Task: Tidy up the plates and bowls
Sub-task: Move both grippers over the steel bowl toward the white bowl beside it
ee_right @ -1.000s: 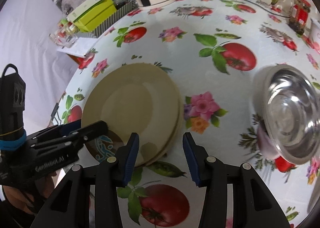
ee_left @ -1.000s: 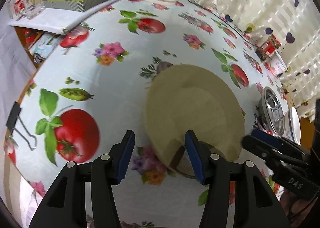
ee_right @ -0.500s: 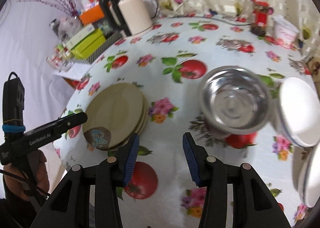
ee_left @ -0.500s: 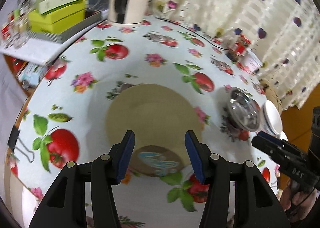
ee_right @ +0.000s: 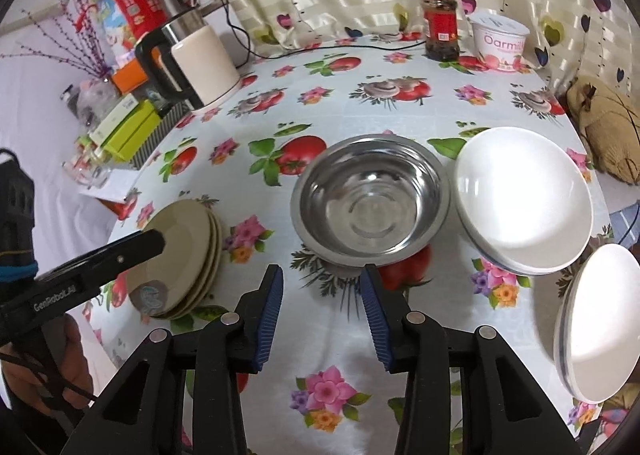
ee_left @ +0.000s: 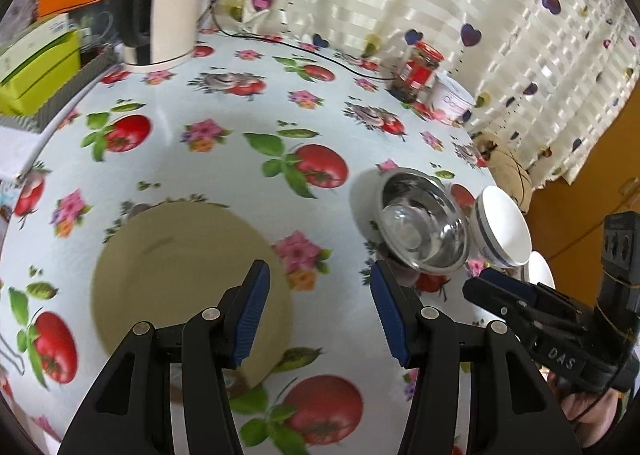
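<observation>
While we are holding both tools above the desk (ee_right: pixel 400 67), neither is grasping anything. Our left tool (ee_left: pixel 320 311) is standing released, its blue pads apart with only the tomato-print cloth between them. Our right tool (ee_right: pixel 322 313) is closing its jaws at this moment, and nothing is sitting between them but bare cloth.

Just ahead of the right tool, the steel bowl (ee_right: pixel 370 199) is resting upright on the desk. To that tool's right, a white bowl (ee_right: pixel 524 195) is sitting just beside the steel one, looking stacked on another, and a further white bowl (ee_right: pixel 596 319) is lying nearer us at the desk's right edge. To the right tool's left, the stack of beige plates (ee_right: pixel 180 255) is lying flat, partly behind the left tool's black finger.

From the left tool's camera, the beige plates (ee_left: pixel 172 275) are lying ahead and to its left, under its left finger. At the far edge, beyond both tools, a kettle (ee_right: pixel 196 59), a red-lidded jar (ee_right: pixel 440 23) and a yoghurt tub (ee_right: pixel 500 41) are standing.
</observation>
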{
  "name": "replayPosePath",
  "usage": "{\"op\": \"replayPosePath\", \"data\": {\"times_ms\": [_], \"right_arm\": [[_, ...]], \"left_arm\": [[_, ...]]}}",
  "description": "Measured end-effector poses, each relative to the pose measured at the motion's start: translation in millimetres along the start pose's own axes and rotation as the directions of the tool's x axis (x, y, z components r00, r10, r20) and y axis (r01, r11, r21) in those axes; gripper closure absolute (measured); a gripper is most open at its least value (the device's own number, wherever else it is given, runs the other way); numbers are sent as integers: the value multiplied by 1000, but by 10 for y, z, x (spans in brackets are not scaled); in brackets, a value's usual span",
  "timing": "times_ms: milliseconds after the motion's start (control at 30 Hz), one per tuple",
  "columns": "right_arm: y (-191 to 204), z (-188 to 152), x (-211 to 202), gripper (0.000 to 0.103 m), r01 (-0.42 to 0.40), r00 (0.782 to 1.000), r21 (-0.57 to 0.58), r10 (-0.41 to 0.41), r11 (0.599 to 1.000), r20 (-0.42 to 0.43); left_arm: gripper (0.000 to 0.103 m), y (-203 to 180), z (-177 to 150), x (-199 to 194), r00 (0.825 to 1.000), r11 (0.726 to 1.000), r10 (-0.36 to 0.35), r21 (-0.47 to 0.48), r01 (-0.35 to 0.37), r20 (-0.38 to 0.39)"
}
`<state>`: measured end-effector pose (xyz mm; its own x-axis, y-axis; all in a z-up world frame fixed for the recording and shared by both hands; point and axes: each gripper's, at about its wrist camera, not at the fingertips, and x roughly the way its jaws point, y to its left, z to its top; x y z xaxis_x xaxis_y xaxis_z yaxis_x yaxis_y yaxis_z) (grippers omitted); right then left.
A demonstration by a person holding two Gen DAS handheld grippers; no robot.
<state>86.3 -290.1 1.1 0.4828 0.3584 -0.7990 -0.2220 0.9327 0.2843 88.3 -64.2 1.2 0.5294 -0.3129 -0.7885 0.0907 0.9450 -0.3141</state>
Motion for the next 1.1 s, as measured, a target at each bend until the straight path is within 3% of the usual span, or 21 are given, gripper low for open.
{"op": "replayPosePath", "data": {"times_ms": [233, 600, 767, 1100], "right_arm": [[-114, -3, -118, 64, 18, 1000, 18, -18, 1000, 20], [-319, -21, -324, 64, 33, 998, 49, -35, 998, 56], [-396, -9, -365, 64, 35, 997, 62, -39, 997, 67], [-508, 19, -449, 64, 43, 995, 84, -50, 996, 85]], "left_arm": [[51, -208, 108, 310, 997, 999, -47, -3, 46, -54], [60, -507, 193, 715, 991, 997, -72, 7, 73, -112], [76, -556, 184, 875, 985, 997, -73, 7, 75, -158], [83, -556, 140, 907, 976, 996, -90, -4, 91, -201]]}}
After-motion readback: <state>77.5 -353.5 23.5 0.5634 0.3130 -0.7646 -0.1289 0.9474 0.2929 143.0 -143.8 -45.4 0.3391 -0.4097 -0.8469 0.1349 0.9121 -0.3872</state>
